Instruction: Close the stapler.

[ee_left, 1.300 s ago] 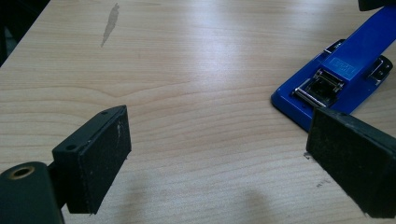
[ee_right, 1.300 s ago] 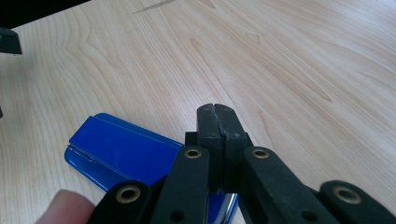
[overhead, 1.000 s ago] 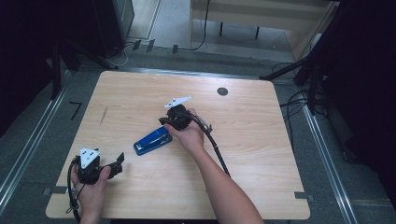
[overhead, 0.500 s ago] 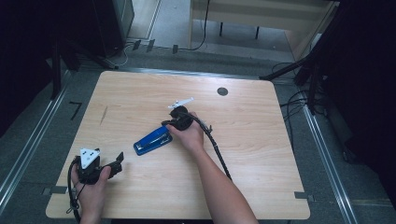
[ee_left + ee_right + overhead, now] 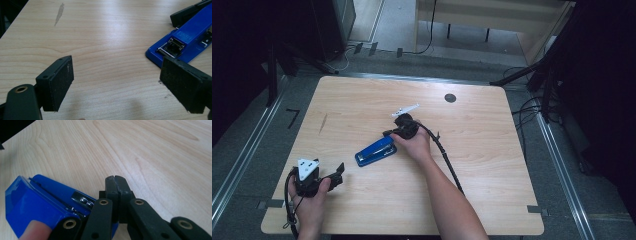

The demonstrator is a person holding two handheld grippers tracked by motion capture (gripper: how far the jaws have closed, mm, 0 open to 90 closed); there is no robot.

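The right gripper (image 5: 116, 180) has its jaws pressed together, empty, beside the glossy blue stapler (image 5: 375, 151). The left gripper (image 5: 117, 82) has its jaws spread wide above the wood-grain worktop (image 5: 492, 165).

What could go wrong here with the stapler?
The right gripper has its jaws shut with nothing between them, resting beside the stapler, so a push may slide or spin it across the table. A fingertip lies against the stapler's end and might get pinched. The left gripper is open and apart, steadying nothing.
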